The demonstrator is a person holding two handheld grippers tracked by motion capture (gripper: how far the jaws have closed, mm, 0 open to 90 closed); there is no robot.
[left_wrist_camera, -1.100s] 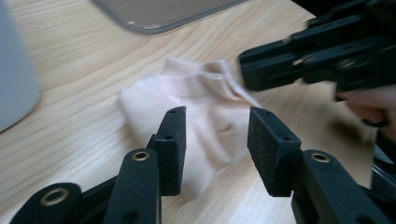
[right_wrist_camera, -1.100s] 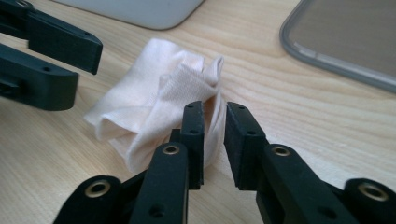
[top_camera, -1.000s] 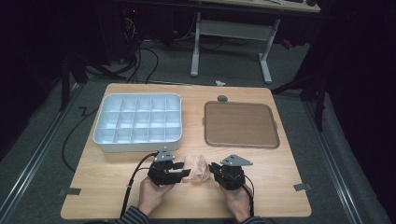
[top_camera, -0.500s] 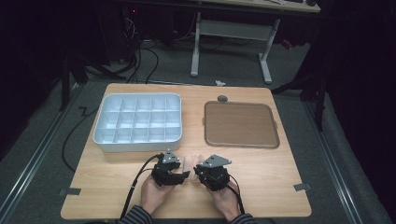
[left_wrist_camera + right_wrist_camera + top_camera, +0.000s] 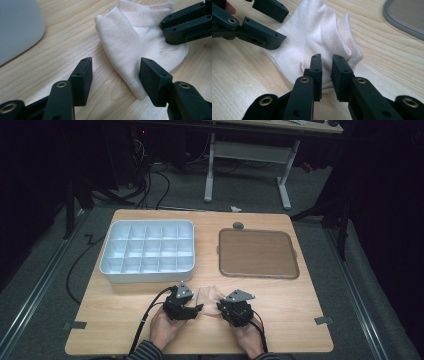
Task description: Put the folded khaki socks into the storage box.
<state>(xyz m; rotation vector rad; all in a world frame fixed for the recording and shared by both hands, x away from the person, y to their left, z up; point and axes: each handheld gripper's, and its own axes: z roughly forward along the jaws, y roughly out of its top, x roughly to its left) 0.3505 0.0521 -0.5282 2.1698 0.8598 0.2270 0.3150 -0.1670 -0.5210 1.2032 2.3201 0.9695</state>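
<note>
A pale cream sock (image 5: 209, 296) lies flat on the wooden table near its front edge, between the two hand-held grippers. My left gripper (image 5: 196, 309) is at the sock's left side. In the left gripper view it stands open (image 5: 115, 75), one jaw on bare wood and the other over the folded sock (image 5: 125, 45). From the right, my right gripper (image 5: 220, 306) reaches in with its jaws nearly together (image 5: 327, 71), pinching the sock's lower edge (image 5: 312, 32). The ribbed cuff points away from me.
A white compartment tray (image 5: 146, 270) sits at the table's back left, its corner (image 5: 17, 25) close to the left gripper. A flat brown tray (image 5: 257, 252) lies at the back right, its grey rim (image 5: 404, 17) beyond the sock. Cables trail off the front edge.
The right gripper slid left toward the sock, then eased back to the right a little. More of the sock now shows between the grippers. The left gripper has barely moved.
</note>
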